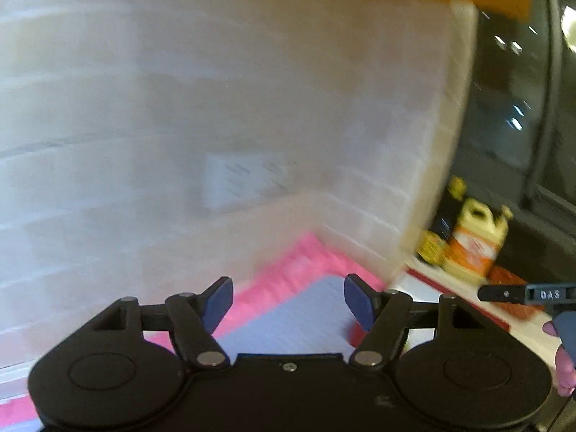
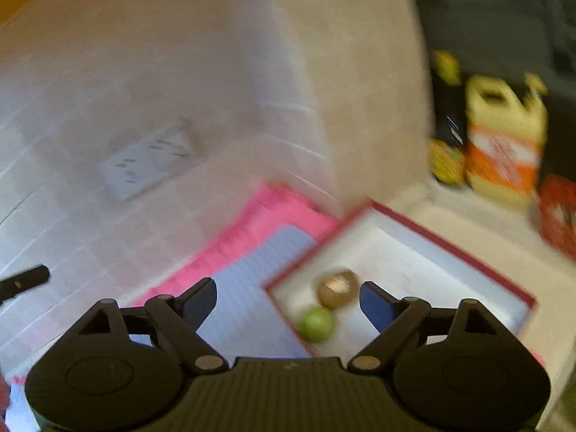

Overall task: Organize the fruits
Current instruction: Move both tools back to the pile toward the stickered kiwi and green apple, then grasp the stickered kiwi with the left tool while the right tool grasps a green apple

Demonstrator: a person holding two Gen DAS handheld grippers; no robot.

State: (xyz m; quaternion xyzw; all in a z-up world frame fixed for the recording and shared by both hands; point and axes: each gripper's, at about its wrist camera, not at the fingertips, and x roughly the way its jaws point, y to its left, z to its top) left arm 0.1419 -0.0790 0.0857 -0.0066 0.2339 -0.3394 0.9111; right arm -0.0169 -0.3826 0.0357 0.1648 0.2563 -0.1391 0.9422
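Note:
In the right wrist view a white tray with a red rim holds a brown kiwi and a green round fruit, side by side near its left corner. My right gripper hangs above them, open, nothing between its blue pads. In the left wrist view my left gripper is open too and empty, raised over a pale blue mat edged in pink. A tip of the right gripper shows at the right edge, with a hand below it. Both pictures are blurred.
A white tiled wall with a socket plate rises behind the pink-edged mat. At the right stand a yellow jug with an orange label, a dark bottle and a red packet on the counter.

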